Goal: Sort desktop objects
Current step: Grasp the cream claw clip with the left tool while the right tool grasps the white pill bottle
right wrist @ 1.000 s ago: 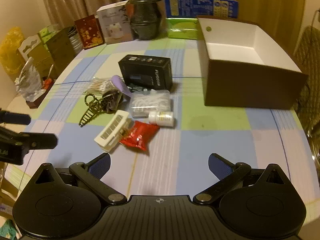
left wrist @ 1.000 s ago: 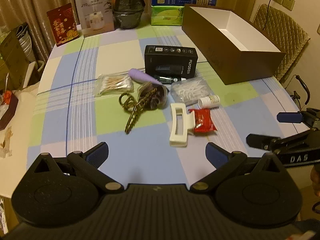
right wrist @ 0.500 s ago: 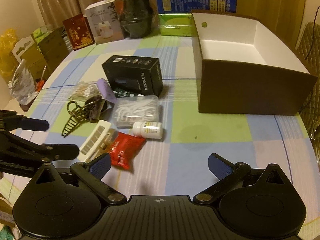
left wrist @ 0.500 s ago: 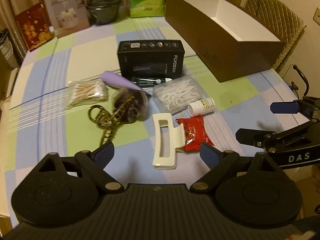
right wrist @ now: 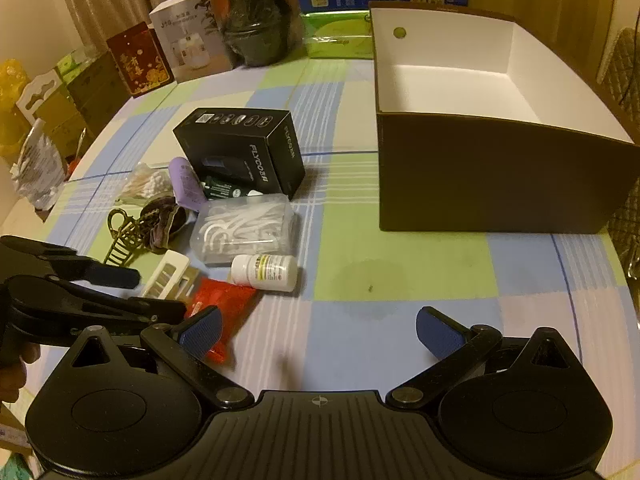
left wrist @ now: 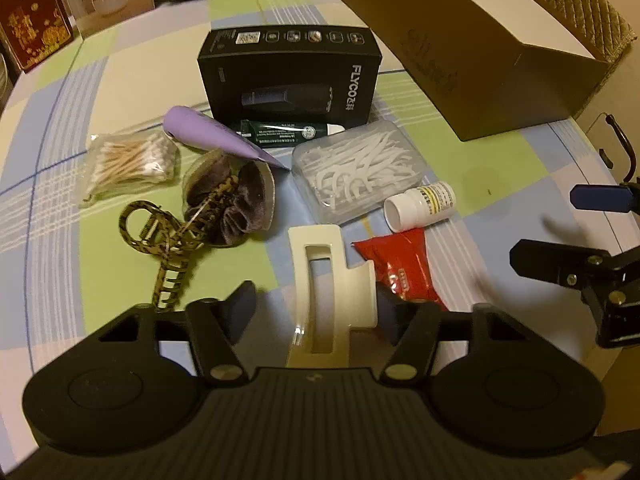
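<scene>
My left gripper is open with its fingers on either side of a cream hair claw lying on the table. A red packet, a white pill bottle, a clear box of floss picks, a black FLYCO box, a purple tube, a velvet scrunchie, a leopard hair claw and a bag of cotton swabs lie around it. My right gripper is open and empty above bare tablecloth, near the red packet.
An open brown box with a white inside stands at the right of the table. Cartons, a dark pot and a green tissue pack line the far edge. The table edge and a chair are at the right.
My left gripper has moved forward and down until the cream hair claw sits between its open fingers. My right gripper has moved forward a little, closer to the objects.
</scene>
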The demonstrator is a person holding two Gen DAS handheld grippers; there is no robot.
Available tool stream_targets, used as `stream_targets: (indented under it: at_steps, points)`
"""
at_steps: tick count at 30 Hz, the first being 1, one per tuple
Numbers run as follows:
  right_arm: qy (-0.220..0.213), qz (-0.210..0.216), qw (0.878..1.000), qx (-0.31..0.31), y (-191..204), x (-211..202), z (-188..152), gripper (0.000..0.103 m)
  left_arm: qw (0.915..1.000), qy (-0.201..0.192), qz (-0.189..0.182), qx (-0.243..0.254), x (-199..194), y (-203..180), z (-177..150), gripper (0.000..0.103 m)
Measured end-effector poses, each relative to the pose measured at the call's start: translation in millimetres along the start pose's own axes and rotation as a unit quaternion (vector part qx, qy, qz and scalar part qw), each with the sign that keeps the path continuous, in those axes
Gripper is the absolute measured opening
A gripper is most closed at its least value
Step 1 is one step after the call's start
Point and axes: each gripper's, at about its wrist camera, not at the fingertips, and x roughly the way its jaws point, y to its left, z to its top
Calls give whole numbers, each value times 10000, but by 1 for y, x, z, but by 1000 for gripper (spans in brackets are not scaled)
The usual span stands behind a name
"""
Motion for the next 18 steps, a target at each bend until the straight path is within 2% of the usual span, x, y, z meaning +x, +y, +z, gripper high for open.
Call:
stream_targets:
  at_steps: [1, 3, 8, 10, 14, 16, 18]
  points:
    - [13, 38, 10000, -26, 0, 2, 1, 101, 10000, 20, -32, -43, 2, 1, 1, 51]
    - [26, 70, 9999, -87, 3, 5, 3, 101, 9999, 61, -60, -114, 5, 2, 1, 36]
    - [68, 205, 9995, -236, 9, 16, 10, 100, 9996, 20, 92, -265, 3, 6, -3, 36]
    - [67, 256, 9992, -295, 12, 21, 12, 86, 9991, 22, 140, -400, 1, 11, -6, 36]
    - [88, 319, 9988, -357, 20, 34, 18, 77, 9975, 15, 269, -651, -5, 20, -15, 36]
    - [84, 284, 9987, -411, 23, 41, 19, 66, 9964, 10, 358, -765, -7, 24, -18, 36]
    - [98, 280, 9987, -420, 26, 48, 21, 63, 9951, -5, 453, -879, -9, 30, -20, 36]
